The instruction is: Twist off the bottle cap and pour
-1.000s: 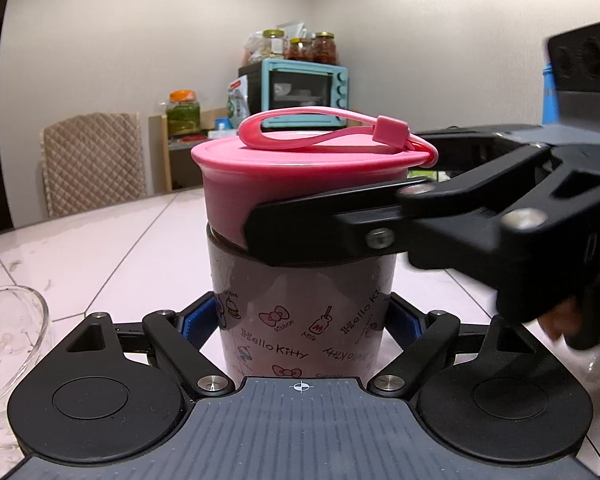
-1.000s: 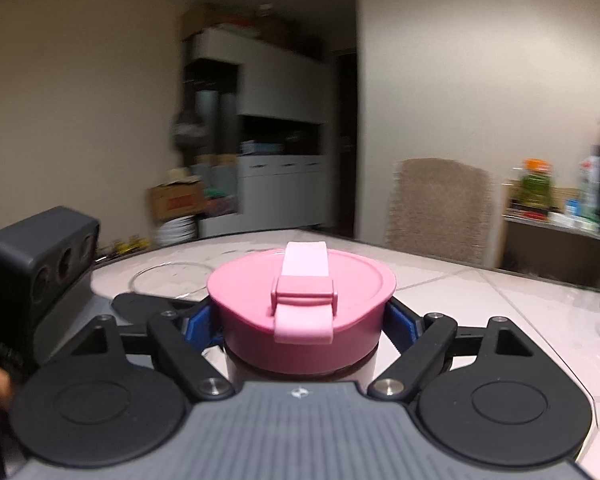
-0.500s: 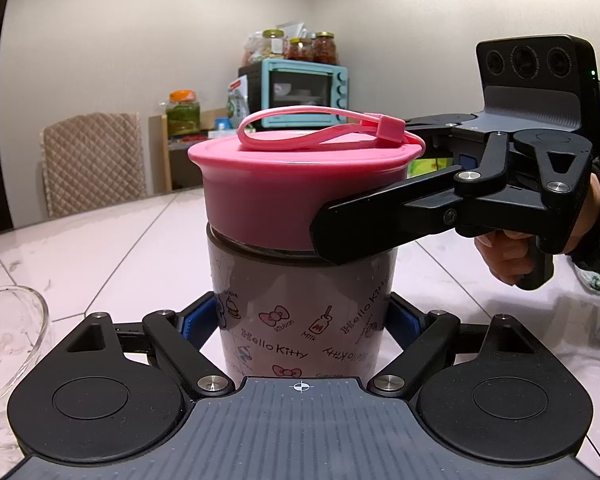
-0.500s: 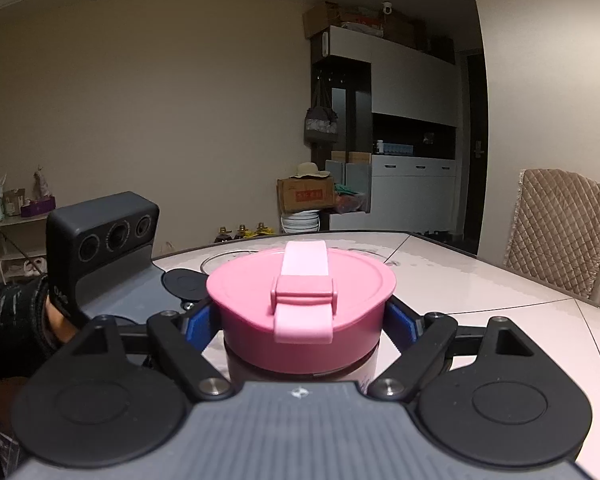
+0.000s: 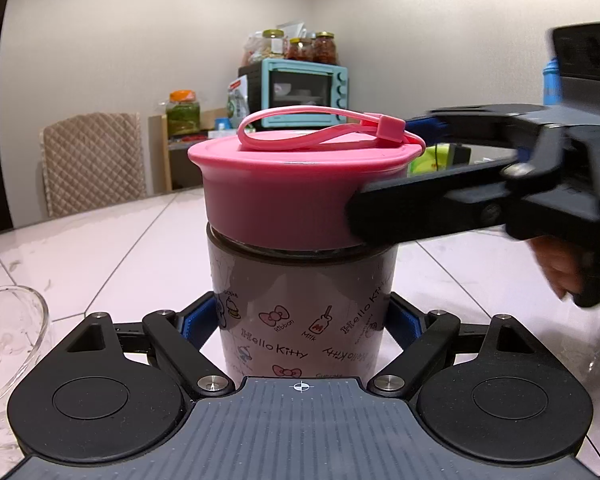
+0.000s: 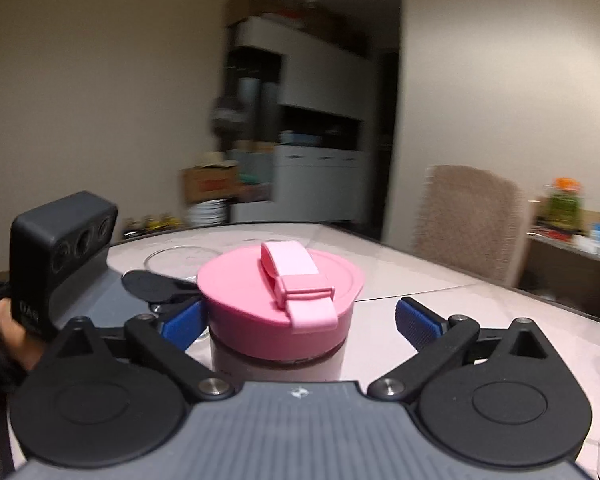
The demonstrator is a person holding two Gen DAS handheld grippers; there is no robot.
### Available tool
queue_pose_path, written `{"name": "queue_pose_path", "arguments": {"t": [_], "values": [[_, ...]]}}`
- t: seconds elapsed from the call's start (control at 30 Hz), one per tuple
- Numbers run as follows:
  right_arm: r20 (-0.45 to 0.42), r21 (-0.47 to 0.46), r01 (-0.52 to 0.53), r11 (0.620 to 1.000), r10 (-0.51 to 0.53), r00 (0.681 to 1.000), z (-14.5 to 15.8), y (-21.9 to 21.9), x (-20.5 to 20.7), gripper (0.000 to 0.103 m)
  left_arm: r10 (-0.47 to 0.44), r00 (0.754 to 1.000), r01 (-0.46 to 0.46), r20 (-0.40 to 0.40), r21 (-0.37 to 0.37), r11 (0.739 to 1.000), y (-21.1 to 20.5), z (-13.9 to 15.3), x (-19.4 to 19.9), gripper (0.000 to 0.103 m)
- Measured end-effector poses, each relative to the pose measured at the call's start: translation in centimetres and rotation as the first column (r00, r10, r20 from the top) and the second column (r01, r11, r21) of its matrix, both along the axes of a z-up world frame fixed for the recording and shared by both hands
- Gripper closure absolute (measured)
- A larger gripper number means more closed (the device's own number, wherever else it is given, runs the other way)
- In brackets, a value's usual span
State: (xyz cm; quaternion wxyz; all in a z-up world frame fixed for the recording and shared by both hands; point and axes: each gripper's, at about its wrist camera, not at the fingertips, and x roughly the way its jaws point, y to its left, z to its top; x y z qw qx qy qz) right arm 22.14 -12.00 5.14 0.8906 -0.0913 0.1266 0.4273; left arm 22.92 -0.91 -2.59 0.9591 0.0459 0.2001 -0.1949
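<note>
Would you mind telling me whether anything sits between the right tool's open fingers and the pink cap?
Nothing visible does. The right tool is opening, its blue fingers standing clear on either side of the pink cap, with only air in the gaps. The left tool grips the bottle lower down.

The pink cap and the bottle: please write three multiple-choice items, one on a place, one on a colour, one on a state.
1. Where does the glass bowl lie in the left wrist view?
A. at the left edge
B. on the bottle
C. on the chair

2. What colour is the small oven behind?
A. red
B. light blue
C. black

3. How do the jaws of the right gripper stand around the pink cap?
A. opening, blue pads off the cap
C. away from it
B. clamped on it

Key: 1 A, its rim shows low on the left; 2 B, its front is light blue; 3 A, the right wrist view shows a gap beside the right pad.

The left gripper holds the bottle.
</note>
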Motion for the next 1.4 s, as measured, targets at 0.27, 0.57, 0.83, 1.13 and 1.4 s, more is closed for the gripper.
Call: {"name": "queue_pose_path", "arguments": {"t": [0.27, 0.57, 0.83, 1.13, 1.4], "values": [[-0.035, 0.061, 0.158, 0.986, -0.156, 0.987, -1.3, 1.9, -1.5, 0.002, 0.000, 1.000, 0.000, 0.000, 0.000, 1.000, -0.1, 0.0, 0.0, 0.013], [-0.062, 0.082, 0.224, 0.971, -0.220, 0.974, -2.5, 3.2, -0.9, 0.002, 0.000, 1.000, 0.000, 0.000, 0.000, 1.000, -0.1, -0.1, 0.0, 0.013], [-0.051, 0.080, 0.270, 0.960, -0.266, 0.963, -2.9, 4.5, -0.4, 0.003, 0.000, 1.000, 0.000, 0.000, 0.000, 1.000, -0.1, -0.1, 0.0, 0.013], [-0.033, 0.075, 0.281, 0.957, -0.279, 0.960, -2.8, 5.3, -0.4, 0.011, 0.001, 1.000, -0.001, 0.000, 0.000, 1.000, -0.1, -0.1, 0.0, 0.013], [-0.036, 0.069, 0.262, 0.963, -0.260, 0.965, -2.7, 5.2, -0.4, 0.018, 0.001, 1.000, -0.001, 0.000, 0.000, 1.000, -0.1, -0.1, -0.1, 0.013]]}}
